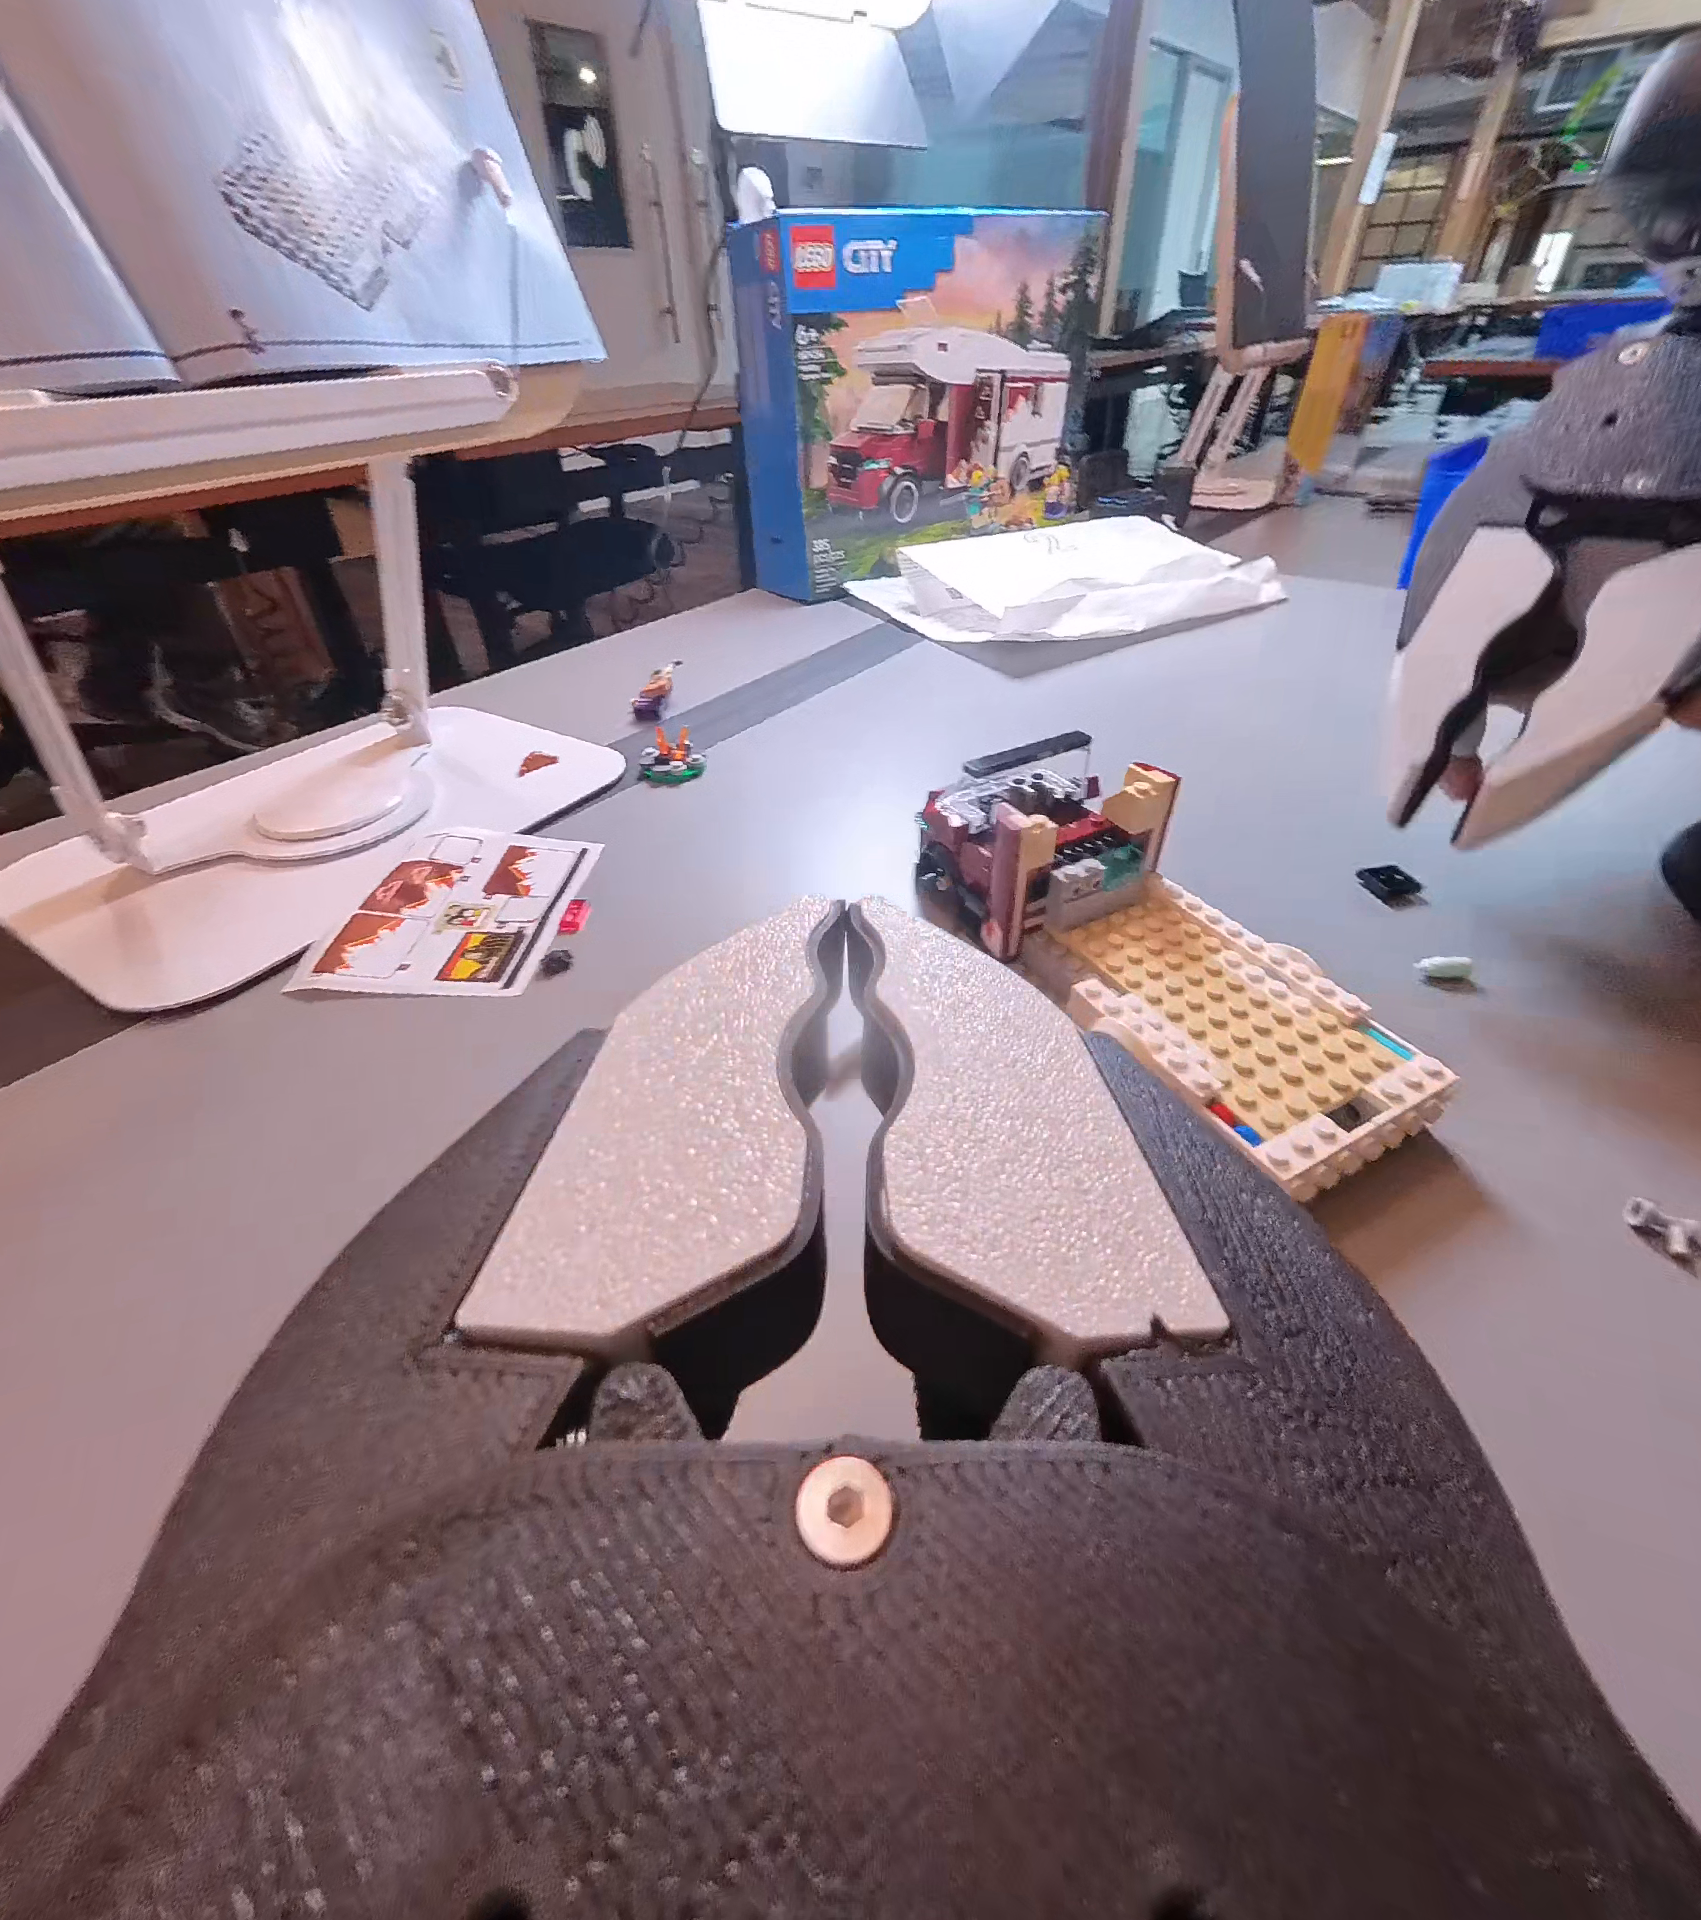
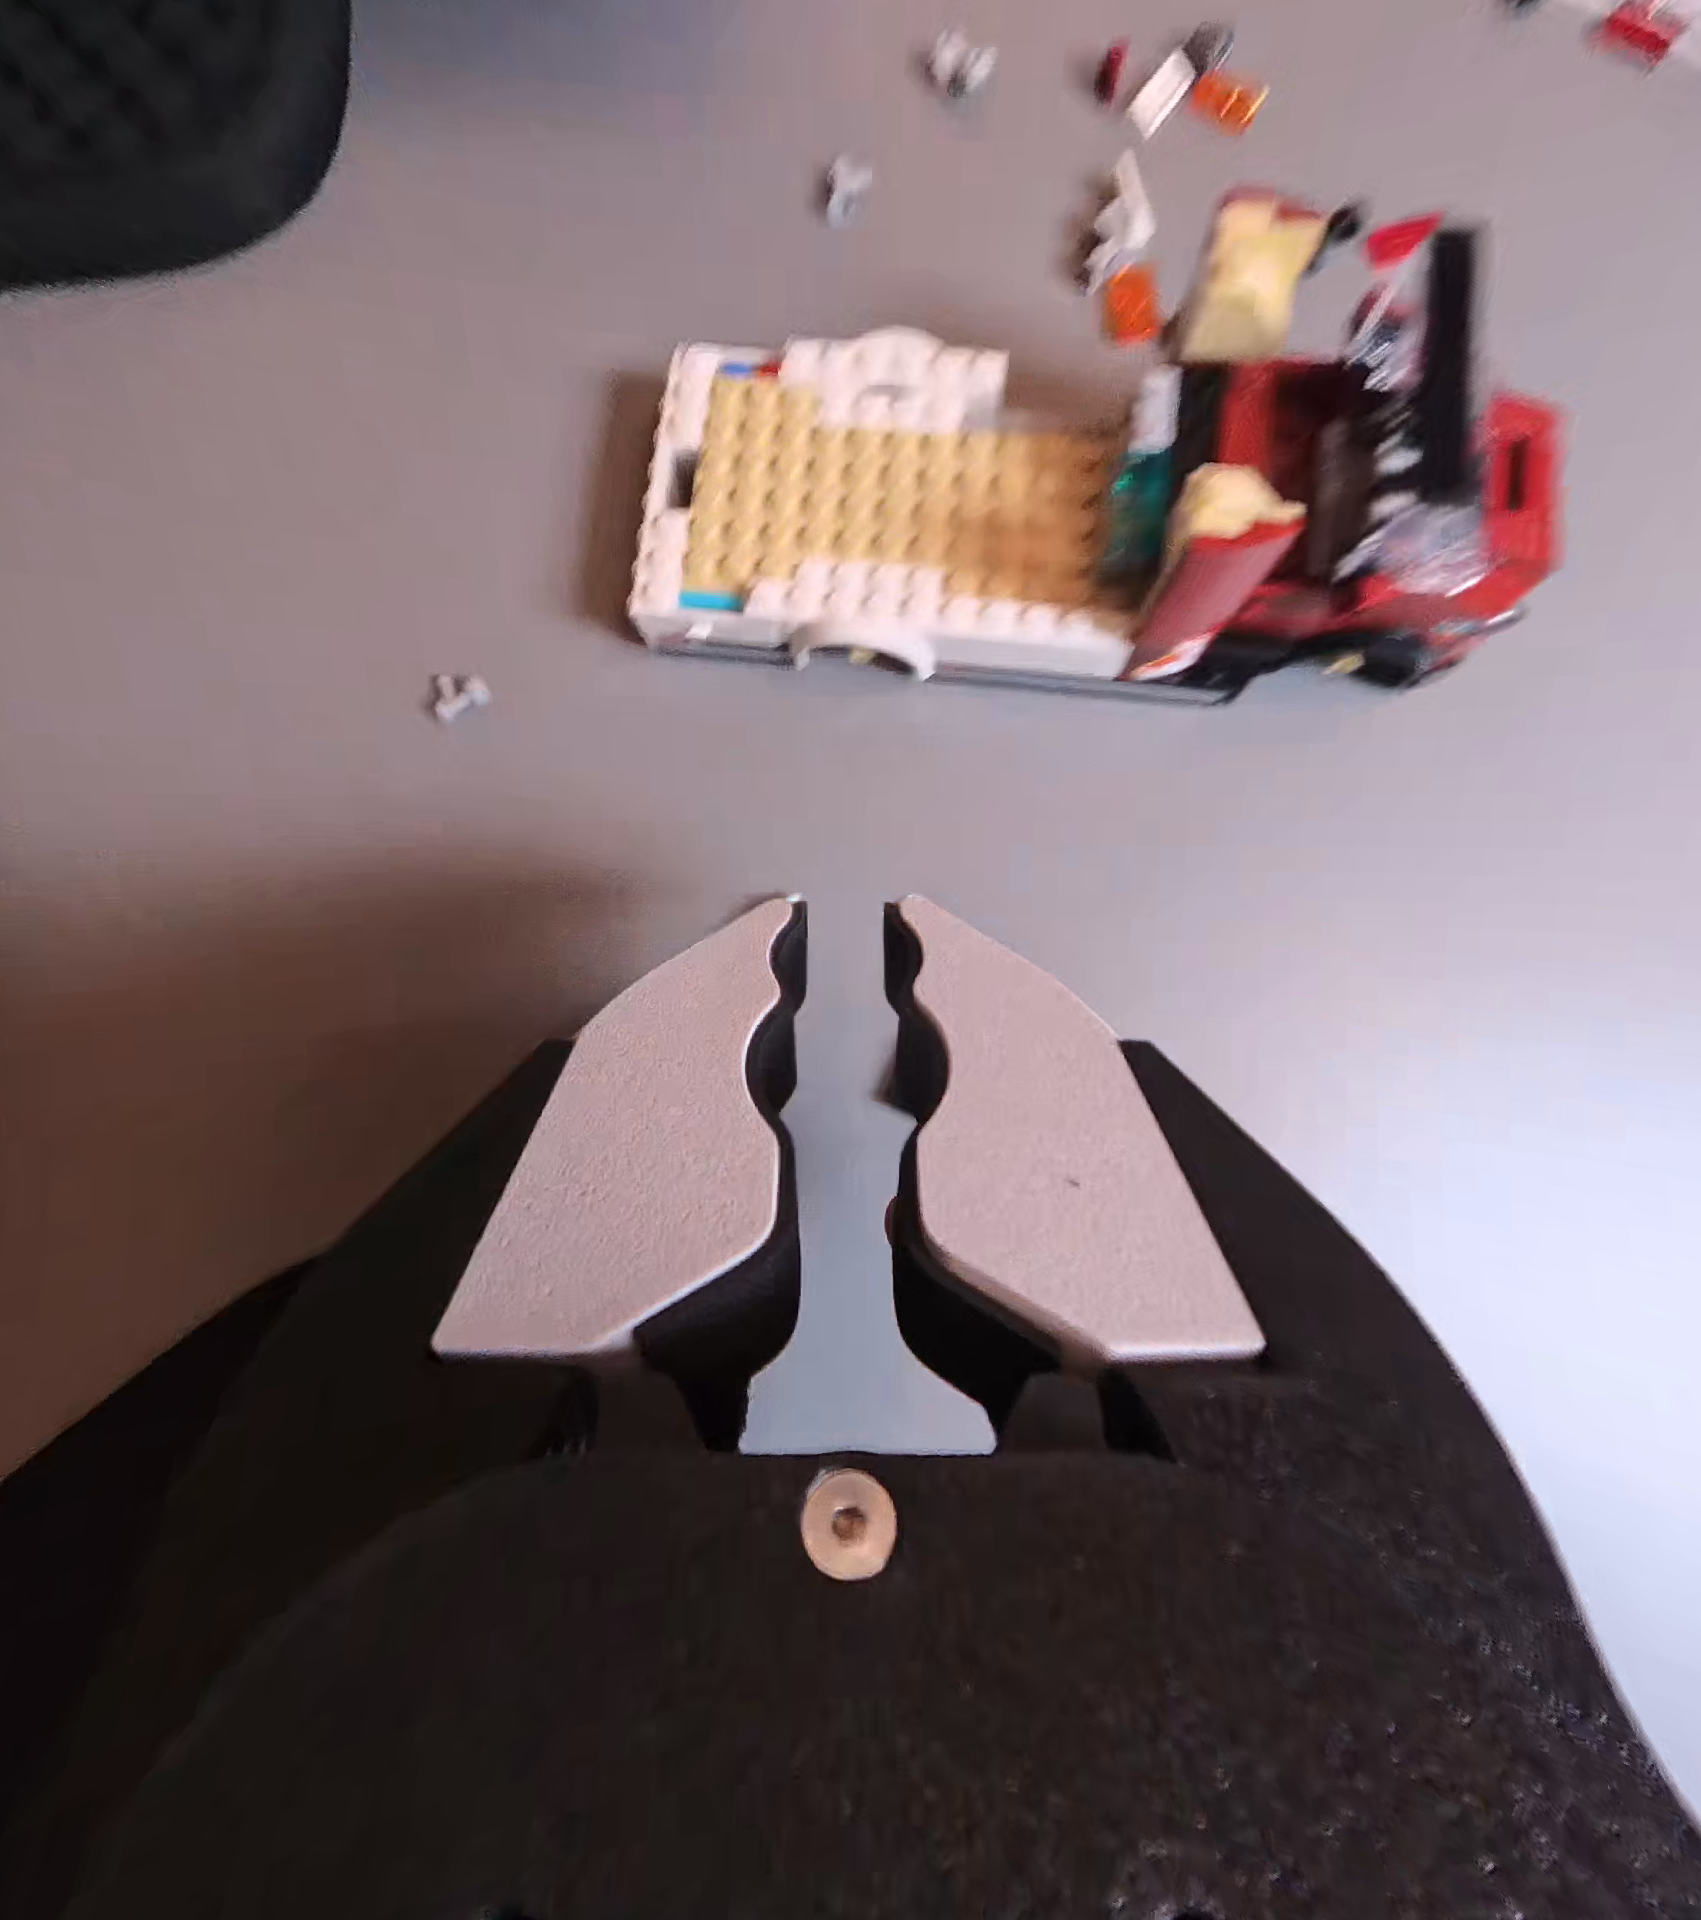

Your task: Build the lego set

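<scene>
Two empty grippers — left gripper (image 1: 848, 912) closed, right gripper (image 2: 844, 906) slightly open; camper model (image 2: 1085, 509) lies at twelve o'clock, long axis crosswise.

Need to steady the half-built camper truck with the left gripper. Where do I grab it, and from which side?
Grip the low white-edged tan bed across its two long side walls, coming down from above at the rear end. Those walls are straight and parallel, while the red cab is tall and irregular with open tan panels. The left gripper is shut, so open it first.
</scene>
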{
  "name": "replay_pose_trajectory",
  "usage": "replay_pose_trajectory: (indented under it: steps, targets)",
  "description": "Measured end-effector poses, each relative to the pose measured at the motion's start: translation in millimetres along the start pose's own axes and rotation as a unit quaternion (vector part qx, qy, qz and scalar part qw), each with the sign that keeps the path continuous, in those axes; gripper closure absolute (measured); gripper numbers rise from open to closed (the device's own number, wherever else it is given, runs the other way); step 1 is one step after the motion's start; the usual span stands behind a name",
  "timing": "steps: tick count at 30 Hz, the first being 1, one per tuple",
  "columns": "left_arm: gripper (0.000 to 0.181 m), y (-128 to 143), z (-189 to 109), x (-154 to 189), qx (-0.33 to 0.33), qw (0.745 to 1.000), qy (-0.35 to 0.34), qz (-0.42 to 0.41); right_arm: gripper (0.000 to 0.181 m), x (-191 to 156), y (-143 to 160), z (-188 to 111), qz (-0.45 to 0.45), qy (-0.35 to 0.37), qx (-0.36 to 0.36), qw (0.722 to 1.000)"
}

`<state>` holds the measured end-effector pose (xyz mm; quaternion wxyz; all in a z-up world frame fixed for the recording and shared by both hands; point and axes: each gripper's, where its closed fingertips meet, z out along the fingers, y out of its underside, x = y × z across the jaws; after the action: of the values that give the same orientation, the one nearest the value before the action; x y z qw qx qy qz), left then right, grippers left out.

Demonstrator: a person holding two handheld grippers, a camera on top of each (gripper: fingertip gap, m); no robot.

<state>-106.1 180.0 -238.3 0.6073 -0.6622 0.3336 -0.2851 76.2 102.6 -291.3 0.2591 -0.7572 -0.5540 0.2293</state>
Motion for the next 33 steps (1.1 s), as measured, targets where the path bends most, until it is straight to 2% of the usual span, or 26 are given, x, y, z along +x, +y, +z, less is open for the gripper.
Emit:
replay_pose_trajectory:
  steps: [3, 9, 14, 16, 19, 22, 24, 29, 33]
  targets:
    - [0.181, -3.2, 1.7, 15.4, 0.001, 0.999, 0.032, -0.003, 0.166, -23.0, 17.5, 16.6, 0.012, -0.009, -0.039, 0.999]
    - [0.181, -4.5, -0.3, 35.2, -0.002, 0.998, 0.064, 0.026, 0.165, -20.6, 25.8, 32.5, 0.03, 0.013, -0.075, 0.997]
    - [0.181, 2.6, 2.8, 54.0, -0.028, 0.994, 0.105, 0.023, 0.173, -19.5, 26.1, 33.2, 0.021, 0.031, -0.089, 0.995]
    - [0.18, 7.1, 5.3, 65.5, -0.052, 0.991, 0.124, 0.003, 0.173, -20.7, 20.0, 32.2, 0.012, 0.043, -0.067, 0.997]
    - [0.177, 1.7, 8.4, 91.0, -0.062, 0.981, 0.167, -0.07, 0.173, -26.6, -13.3, 25.6, -0.015, 0.073, 0.035, 0.997]
    - [0.169, -4.7, 13.6, 114.7, -0.066, 0.967, 0.203, -0.141, 0.173, -34.1, -54.5, 13.7, -0.055, 0.124, 0.146, 0.98]
    - [0.162, -5.0, 17.2, 126.8, -0.074, 0.955, 0.219, -0.186, 0.173, -38.5, -75.8, 6.8, -0.084, 0.163, 0.194, 0.964]
    - [0.16, -13.5, 17.3, 139.2, -0.061, 0.922, 0.251, -0.287, 0.173, -44.8, -98.5, 4.7, -0.179, 0.25, 0.212, 0.928]
    - [0.171, -17.9, 12.6, 141.1, -0.052, 0.911, 0.272, -0.306, 0.173, -46.6, -99.7, 8.4, -0.236, 0.292, 0.188, 0.908]
